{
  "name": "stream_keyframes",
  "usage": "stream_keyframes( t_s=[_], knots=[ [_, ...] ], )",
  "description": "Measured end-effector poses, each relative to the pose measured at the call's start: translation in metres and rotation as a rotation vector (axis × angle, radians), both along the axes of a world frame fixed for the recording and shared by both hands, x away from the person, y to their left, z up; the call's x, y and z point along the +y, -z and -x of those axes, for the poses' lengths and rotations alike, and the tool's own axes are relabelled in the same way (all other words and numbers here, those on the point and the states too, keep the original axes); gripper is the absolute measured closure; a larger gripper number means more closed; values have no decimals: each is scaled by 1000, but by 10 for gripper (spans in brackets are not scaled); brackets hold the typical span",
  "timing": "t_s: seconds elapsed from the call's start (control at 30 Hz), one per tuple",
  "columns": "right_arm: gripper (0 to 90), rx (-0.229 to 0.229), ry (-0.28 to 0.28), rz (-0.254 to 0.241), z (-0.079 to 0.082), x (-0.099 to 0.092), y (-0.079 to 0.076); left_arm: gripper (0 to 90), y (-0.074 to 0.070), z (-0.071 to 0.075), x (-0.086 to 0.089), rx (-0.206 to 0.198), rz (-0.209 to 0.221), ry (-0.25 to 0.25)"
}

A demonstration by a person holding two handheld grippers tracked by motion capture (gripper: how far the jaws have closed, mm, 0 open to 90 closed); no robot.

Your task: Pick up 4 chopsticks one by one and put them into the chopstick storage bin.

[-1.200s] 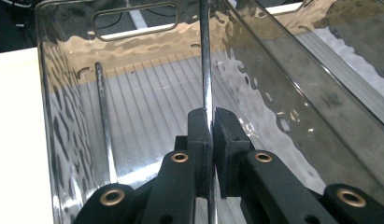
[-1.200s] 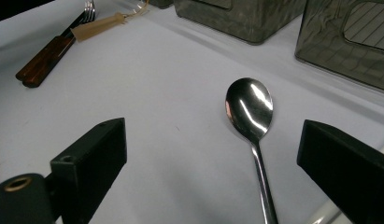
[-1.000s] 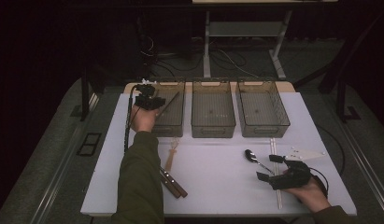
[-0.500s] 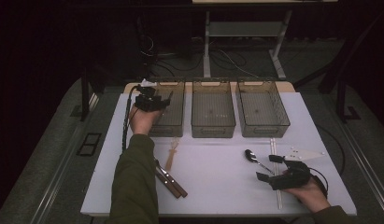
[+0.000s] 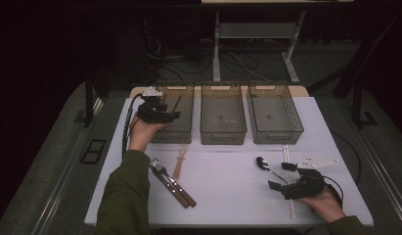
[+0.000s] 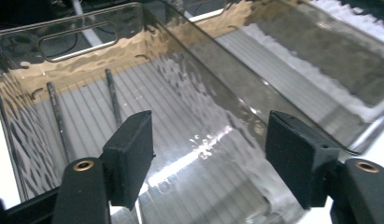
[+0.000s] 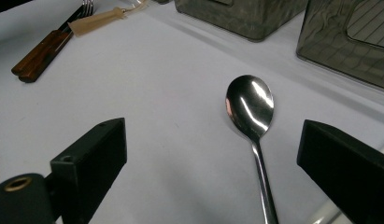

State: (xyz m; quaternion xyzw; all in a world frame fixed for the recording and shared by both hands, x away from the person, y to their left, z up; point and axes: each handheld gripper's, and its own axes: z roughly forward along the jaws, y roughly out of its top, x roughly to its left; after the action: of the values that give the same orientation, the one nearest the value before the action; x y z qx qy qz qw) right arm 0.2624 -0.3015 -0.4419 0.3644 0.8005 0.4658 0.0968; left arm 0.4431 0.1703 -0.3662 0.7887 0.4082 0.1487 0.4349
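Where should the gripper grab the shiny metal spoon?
Probably on the thin handle of the shiny metal spoon, just behind the bowl. It lies flat on the white table, so the open right gripper should come straight down, one pad on each side.

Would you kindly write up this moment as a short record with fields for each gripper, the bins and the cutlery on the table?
left gripper: over the left bin, jaws apart, having just been opening, nothing between them
left bin contents: two thin dark sticks on its floor
right gripper: low over the table, jaws open around the spoon, pads not touching it
middle bin: nothing seen inside
right bin: nothing seen inside
forks: two, wooden handles, side by side on the table
pale wooden fork: beside the forks
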Motion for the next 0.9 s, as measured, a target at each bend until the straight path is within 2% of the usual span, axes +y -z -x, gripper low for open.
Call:
stream_keyframes(
  t_s=[0.27, 0.4, 0.57, 0.77, 0.9],
  knots=[
    [83, 3, 2, 4, 0, 0, 0, 222, -3, 27, -1, -18, 13, 26],
    [83, 4, 5, 5, 0, 0, 0, 184, -2, 41, -3, -20, -1, 39],
    [83, 4, 6, 6, 0, 0, 1, 149, 3, 61, -5, -19, -1, 67],
    [83, 6, 9, 6, 0, 0, 1, 135, 8, 82, -4, -44, 14, 77],
    [83, 3, 11, 1, 0, -1, 1, 120, 15, 96, -7, -51, 2, 85]
  ],
)
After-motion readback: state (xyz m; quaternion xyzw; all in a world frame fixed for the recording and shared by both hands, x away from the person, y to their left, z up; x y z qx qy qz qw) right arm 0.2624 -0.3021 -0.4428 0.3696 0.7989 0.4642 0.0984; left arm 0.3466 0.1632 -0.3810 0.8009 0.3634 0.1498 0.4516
